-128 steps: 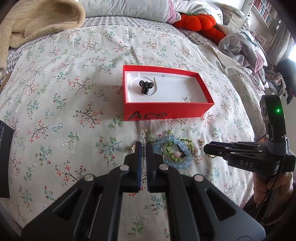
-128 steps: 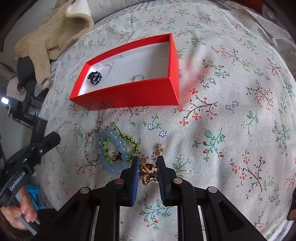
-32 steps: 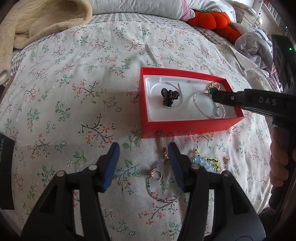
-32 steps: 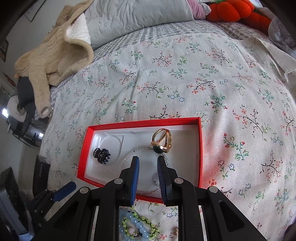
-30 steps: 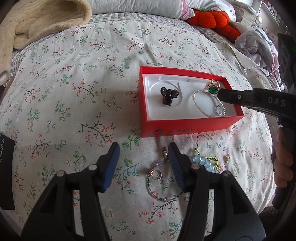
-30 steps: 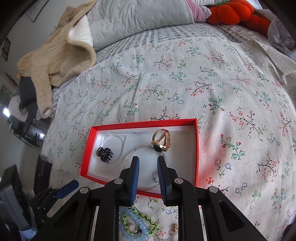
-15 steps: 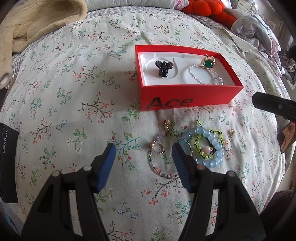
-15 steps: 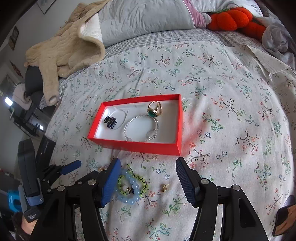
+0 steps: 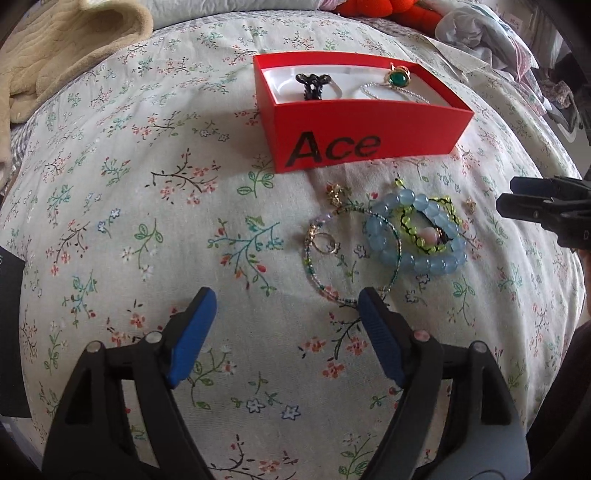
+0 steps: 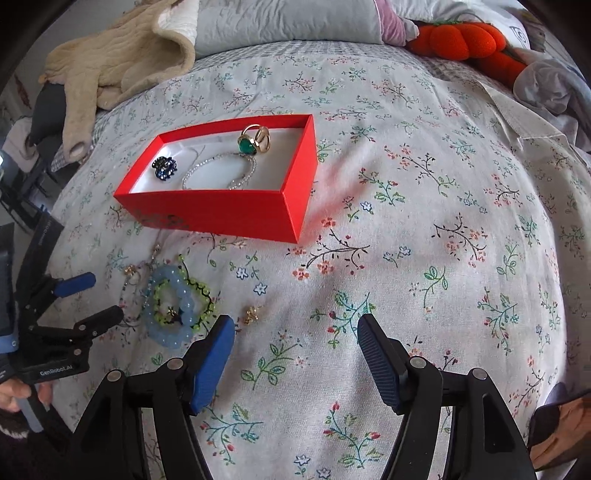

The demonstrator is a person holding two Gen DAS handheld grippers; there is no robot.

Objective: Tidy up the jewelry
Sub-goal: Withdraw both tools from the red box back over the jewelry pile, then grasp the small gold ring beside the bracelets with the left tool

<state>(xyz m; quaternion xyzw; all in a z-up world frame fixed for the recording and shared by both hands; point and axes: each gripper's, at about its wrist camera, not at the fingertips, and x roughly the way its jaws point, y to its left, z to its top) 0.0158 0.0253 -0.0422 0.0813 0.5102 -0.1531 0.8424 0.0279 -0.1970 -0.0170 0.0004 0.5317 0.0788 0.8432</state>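
Note:
A red "Ace" box (image 9: 369,129) (image 10: 221,210) lies on the flowered bedspread. It holds a black hair claw (image 10: 165,168), a silver chain (image 10: 221,171) and a gold ring with a green stone (image 10: 255,140). In front of it lie a blue bead bracelet (image 9: 417,236) (image 10: 170,314), a green-and-black braided bracelet (image 9: 428,229), a thin beaded bracelet with a ring (image 9: 332,258), and small gold earrings (image 9: 336,192) (image 10: 252,314). My left gripper (image 9: 286,308) is open and empty, just short of the thin bracelet. My right gripper (image 10: 295,332) is open and empty, right of the earring.
A beige blanket (image 10: 122,62) and grey pillow (image 10: 288,18) lie at the head of the bed. An orange pumpkin plush (image 10: 465,40) and crumpled clothes (image 10: 550,85) sit at the back right. A black box (image 9: 11,332) lies at the left edge.
Both grippers have pulled back from the box and come lower toward the loose jewellery. The right gripper, nearly shut over the box a second ago, has opened wide.

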